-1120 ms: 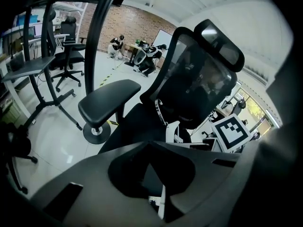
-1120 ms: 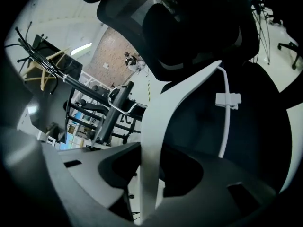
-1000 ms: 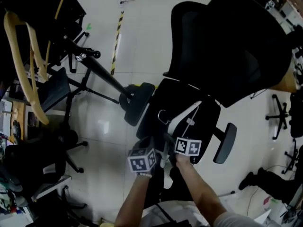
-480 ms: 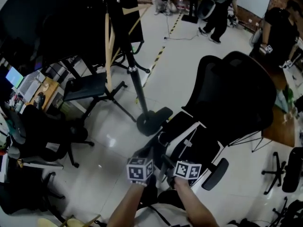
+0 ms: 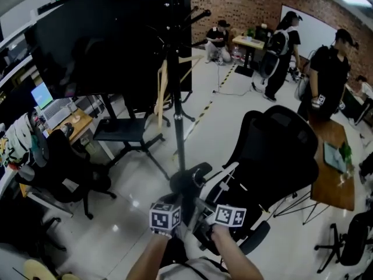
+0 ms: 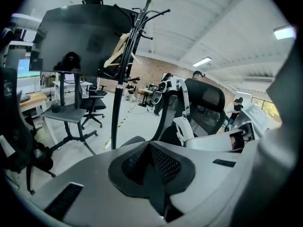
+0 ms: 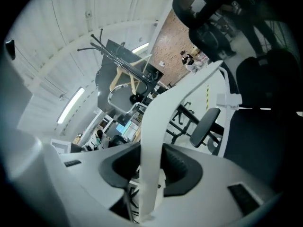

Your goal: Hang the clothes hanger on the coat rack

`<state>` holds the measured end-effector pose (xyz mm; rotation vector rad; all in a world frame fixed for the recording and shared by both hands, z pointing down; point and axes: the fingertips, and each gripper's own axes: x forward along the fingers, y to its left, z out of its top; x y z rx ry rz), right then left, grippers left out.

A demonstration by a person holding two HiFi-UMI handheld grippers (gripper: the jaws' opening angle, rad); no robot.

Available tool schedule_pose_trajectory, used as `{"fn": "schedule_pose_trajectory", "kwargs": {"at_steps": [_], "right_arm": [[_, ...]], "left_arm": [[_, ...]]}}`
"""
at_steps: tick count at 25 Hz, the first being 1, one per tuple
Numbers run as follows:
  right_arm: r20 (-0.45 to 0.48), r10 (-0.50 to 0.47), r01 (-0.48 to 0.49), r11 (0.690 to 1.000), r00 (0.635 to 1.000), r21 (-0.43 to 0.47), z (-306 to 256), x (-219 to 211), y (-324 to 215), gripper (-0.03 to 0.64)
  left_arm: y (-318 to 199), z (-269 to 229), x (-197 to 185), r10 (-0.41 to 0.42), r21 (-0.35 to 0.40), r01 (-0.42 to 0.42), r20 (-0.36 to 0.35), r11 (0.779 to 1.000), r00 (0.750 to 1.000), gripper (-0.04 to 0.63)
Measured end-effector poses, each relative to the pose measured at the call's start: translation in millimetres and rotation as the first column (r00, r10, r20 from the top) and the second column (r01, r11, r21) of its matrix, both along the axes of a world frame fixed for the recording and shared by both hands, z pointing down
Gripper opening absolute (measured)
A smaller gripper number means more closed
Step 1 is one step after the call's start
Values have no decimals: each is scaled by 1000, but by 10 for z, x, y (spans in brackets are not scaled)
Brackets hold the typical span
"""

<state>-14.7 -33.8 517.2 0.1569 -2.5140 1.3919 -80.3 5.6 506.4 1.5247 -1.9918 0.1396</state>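
You stand on a pale, glossy floor (image 5: 233, 98) crossed by a yellow-and-black tape line (image 5: 205, 111). A black office chair (image 5: 285, 150) is right in front of you and a large dark screen (image 5: 99, 45) is to your left. At the far end you face a brick wall (image 5: 250, 4) with a whiteboard (image 5: 312, 19), and strip lights (image 6: 202, 61) glow on the white ceiling.

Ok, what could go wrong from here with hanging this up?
The right gripper clamps the white hanger by one arm, so it may swing or tilt. A wooden hanger already hangs on the coat rack and could get knocked. The office chair stands close by and could snag it.
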Motion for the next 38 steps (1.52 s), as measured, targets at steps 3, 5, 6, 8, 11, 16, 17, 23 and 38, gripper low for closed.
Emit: {"fn": "schedule_pose_trajectory", "kwargs": {"at_steps": [3,5,6,8,11,16,17,23,38], "right_arm": [[46,-42,42,999,998,18,-385,-21,-61,144],[70,-72,70,997,995,37,-626,-32,-109,144],[81,-86,83,995,993,47,-747,-41,-135,144],[104,-121,114,991,987,72,-992,-81,-174,144],[120,-167,154,982,979,107,-1277,-128,-198,144],[163,-230,215,971,959,103,-1732,-265,-216,144],[180,-229,218,973,957,78,-1815,-286,-215,144],[267,-209,223,975,941,-22,-2269,-530,-293,144],[307,-121,134,991,944,-23,-2975,-1038,-703,144]], "left_arm": [[20,-325,64,13,30,-14,23,999,1000,-8],[46,-573,77,6,60,-9,41,998,999,-8],[57,-702,76,1,77,-5,49,997,999,-8],[82,-954,67,-5,107,-2,68,994,998,-8],[112,-1259,115,20,133,-32,89,991,996,-8],[95,-1818,152,62,194,-88,135,977,989,-8],[101,-1915,146,70,205,-100,147,974,987,-8],[169,-2451,-1,116,264,-175,224,949,968,-8],[30,-3067,-437,284,282,-373,311,884,907,-8]]}}
